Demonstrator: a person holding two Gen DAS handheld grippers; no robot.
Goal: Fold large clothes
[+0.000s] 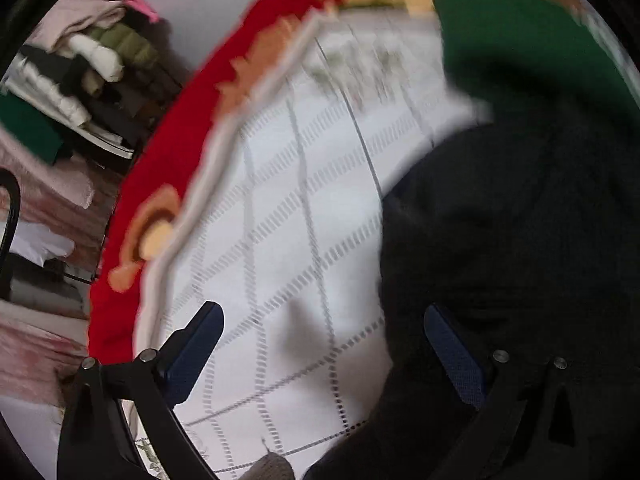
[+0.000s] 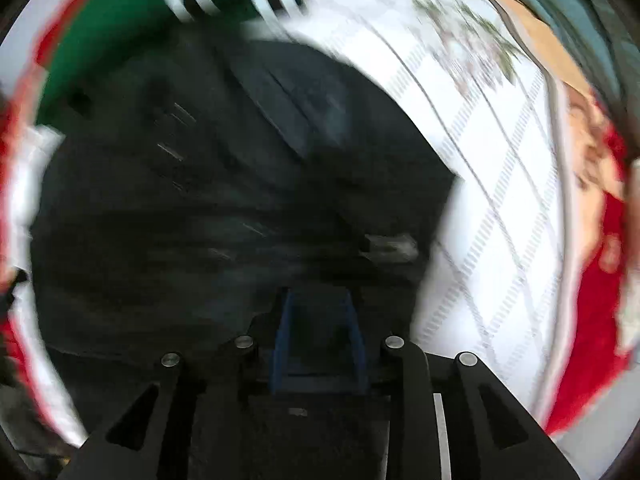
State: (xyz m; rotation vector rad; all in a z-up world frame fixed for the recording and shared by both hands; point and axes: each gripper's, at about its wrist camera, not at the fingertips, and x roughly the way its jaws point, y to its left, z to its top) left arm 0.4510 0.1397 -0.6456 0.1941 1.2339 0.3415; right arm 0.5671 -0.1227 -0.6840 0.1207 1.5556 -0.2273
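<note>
Black garment (image 2: 208,208) lies rumpled, blurred; left gripper (image 1: 324,344) apart, right gripper (image 2: 318,304) seemingly clamping it.

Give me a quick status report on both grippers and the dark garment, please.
Left gripper open over the quilt, holding nothing. Right gripper narrow over the black garment; grip unclear. Green garment lies beside it.

Both wrist views — close, downward

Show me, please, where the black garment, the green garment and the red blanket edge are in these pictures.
black garment (image 2: 200,220): right wrist view, middle of its dark cloth.
green garment (image 1: 500,28): left wrist view, its flat upper part.
red blanket edge (image 1: 168,160): left wrist view, plain red band beside the white checked sheet.
</note>
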